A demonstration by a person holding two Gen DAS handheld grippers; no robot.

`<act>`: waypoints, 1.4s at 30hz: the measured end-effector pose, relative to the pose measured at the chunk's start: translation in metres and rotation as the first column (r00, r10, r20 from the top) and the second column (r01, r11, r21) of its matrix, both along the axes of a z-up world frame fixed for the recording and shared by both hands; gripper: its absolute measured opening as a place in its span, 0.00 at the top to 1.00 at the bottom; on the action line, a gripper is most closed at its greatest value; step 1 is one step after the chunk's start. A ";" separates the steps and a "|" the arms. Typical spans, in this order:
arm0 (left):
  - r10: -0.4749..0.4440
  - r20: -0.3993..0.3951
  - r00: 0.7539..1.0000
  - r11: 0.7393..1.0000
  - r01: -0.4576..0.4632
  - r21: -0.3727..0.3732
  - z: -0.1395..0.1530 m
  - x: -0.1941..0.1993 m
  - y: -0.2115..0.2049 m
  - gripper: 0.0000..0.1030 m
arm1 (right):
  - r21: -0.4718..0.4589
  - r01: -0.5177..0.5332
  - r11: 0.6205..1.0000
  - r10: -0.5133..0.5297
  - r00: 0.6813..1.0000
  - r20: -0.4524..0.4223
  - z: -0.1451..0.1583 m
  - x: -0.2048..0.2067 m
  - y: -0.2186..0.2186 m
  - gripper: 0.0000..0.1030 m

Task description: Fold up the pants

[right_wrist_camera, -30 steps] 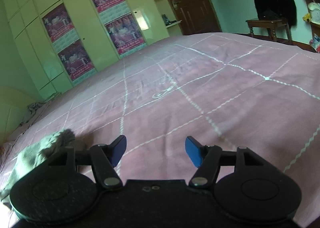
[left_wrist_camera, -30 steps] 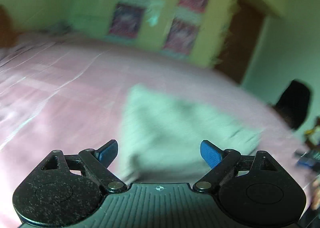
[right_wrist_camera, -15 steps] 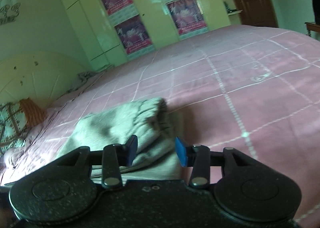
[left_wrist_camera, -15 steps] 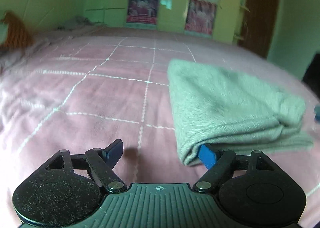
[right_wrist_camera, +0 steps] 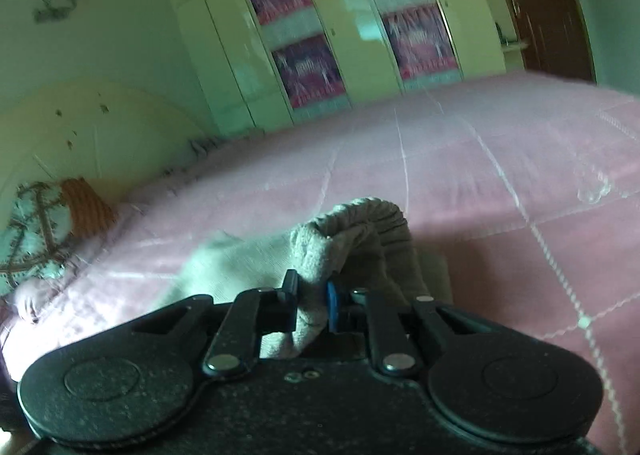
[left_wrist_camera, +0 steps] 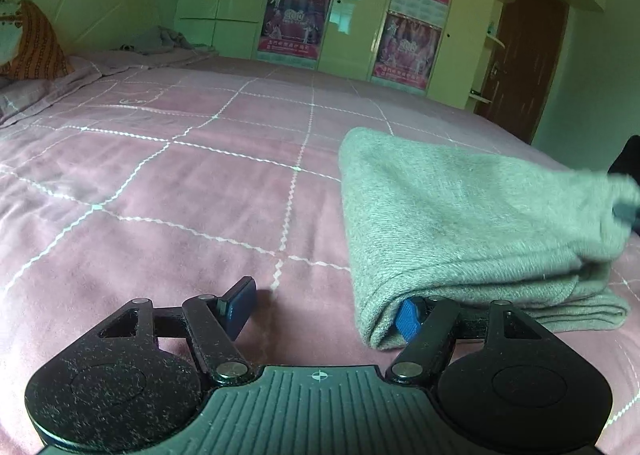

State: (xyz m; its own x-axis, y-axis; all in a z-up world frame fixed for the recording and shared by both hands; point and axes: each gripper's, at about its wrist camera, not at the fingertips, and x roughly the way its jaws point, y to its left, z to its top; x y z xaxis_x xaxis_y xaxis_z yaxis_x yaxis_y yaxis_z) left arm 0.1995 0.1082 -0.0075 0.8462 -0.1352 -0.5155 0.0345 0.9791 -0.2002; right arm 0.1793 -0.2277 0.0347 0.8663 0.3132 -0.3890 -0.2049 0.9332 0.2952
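Folded grey pants [left_wrist_camera: 460,215] lie on the pink bedspread [left_wrist_camera: 180,195], right of centre in the left wrist view. My left gripper [left_wrist_camera: 324,313] sits low at their near left corner with its jaws closing. Its right fingertip [left_wrist_camera: 408,319] is tucked into the fold. Its left fingertip [left_wrist_camera: 240,305] stands apart over bare bedspread, so only the corner lies between them. In the right wrist view my right gripper [right_wrist_camera: 310,297] is closing, pads pinching a bunched, ribbed edge of the pants [right_wrist_camera: 360,231], which rises in a hump ahead of the fingers.
White stitched lines cross the bedspread [right_wrist_camera: 520,175]. A wardrobe with posters [left_wrist_camera: 408,43] and a brown door [left_wrist_camera: 524,63] stand behind the bed. An orange cushion [left_wrist_camera: 36,51] and a crumpled grey cloth [left_wrist_camera: 160,41] lie at the far left by the headboard.
My left gripper sank toward the bed, narrowed, and slid its right finger into the pants' corner. My right gripper swung left to the pants and closed on their bunched edge.
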 end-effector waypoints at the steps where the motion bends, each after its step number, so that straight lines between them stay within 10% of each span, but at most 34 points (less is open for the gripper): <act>1: -0.003 -0.001 1.000 1.000 0.003 0.007 0.000 0.001 -0.001 0.31 | 0.004 0.025 1.000 -0.025 1.000 -0.013 -0.003 -0.004 -0.003 0.87; 5: -0.004 -0.004 1.000 1.000 0.004 0.021 0.002 -0.001 -0.003 0.31 | 0.058 0.084 0.995 -0.074 0.983 -0.168 -0.032 0.001 -0.022 0.74; 9: -0.004 0.000 1.000 1.000 0.004 0.022 0.003 -0.002 -0.004 0.31 | 0.068 0.049 0.996 -0.040 0.990 -0.136 -0.021 -0.025 -0.022 0.32; 20: -0.033 -0.023 0.999 0.996 0.035 0.082 0.001 0.001 -0.016 0.28 | 0.253 0.152 0.956 -0.056 0.935 -0.351 -0.046 0.023 -0.020 0.32; 23: -0.026 -0.026 0.999 0.996 0.028 0.082 0.001 0.003 -0.015 0.27 | 0.257 0.165 0.952 -0.067 0.934 -0.350 -0.046 0.031 -0.018 0.55; 28: 0.063 0.103 0.993 0.998 -0.064 0.006 0.016 -0.012 0.002 0.31 | 0.264 0.066 0.962 -0.012 0.979 -0.202 -0.014 0.008 -0.012 0.65; 32: 0.041 0.027 0.999 0.997 -0.042 0.071 0.006 -0.002 -0.009 0.31 | 0.186 -0.008 0.983 0.017 0.999 -0.045 -0.001 -0.027 -0.001 0.65; 35: 0.030 0.009 1.000 0.994 -0.031 0.102 0.004 0.000 -0.014 0.29 | 0.113 0.115 0.987 -0.078 0.953 -0.292 -0.048 -0.002 -0.010 0.65; 42: 0.036 0.012 0.999 0.995 -0.037 0.088 0.003 -0.002 -0.014 0.28 | 0.136 0.108 0.985 -0.069 0.962 -0.265 -0.045 -0.003 -0.012 0.65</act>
State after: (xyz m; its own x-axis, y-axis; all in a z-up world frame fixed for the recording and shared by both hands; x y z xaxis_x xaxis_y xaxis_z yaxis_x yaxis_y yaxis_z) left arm 0.1977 0.0944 -0.0040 0.8550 -0.0583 -0.5153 -0.0001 0.9936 -0.1125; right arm 0.1761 -0.2396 -0.0100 0.7692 0.3109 -0.5583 -0.0221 0.8860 0.4631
